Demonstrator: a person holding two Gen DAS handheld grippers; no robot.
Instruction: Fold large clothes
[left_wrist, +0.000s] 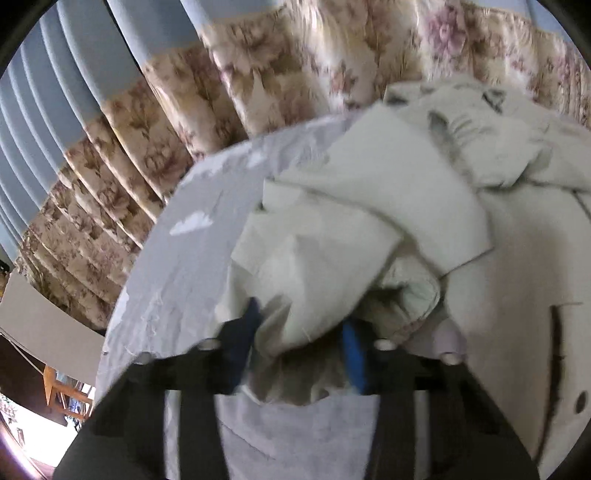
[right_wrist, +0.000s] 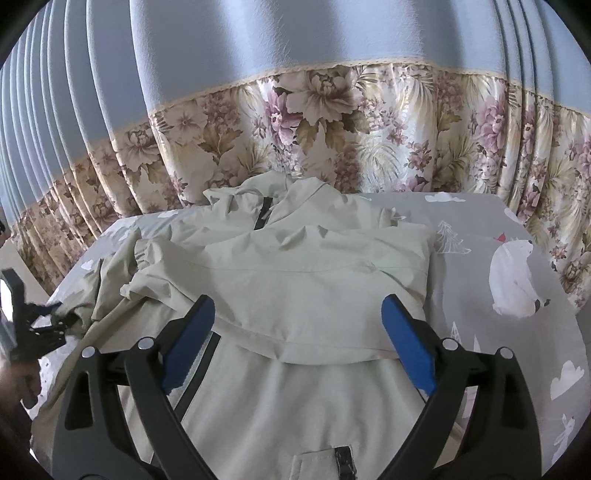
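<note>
On the bed (right_wrist: 480, 221), a pale jacket (right_wrist: 314, 266) is clamped by the left hand-held gripper (left_wrist: 299, 332); the right hand-held gripper (right_wrist: 299, 332) is spread wide above it.

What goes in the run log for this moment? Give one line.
left tongs: shut on bunched jacket fabric | right tongs: open, above jacket body, holding nothing | jacket: partly folded on grey bedsheet

No readable text, label or number appears.
</note>
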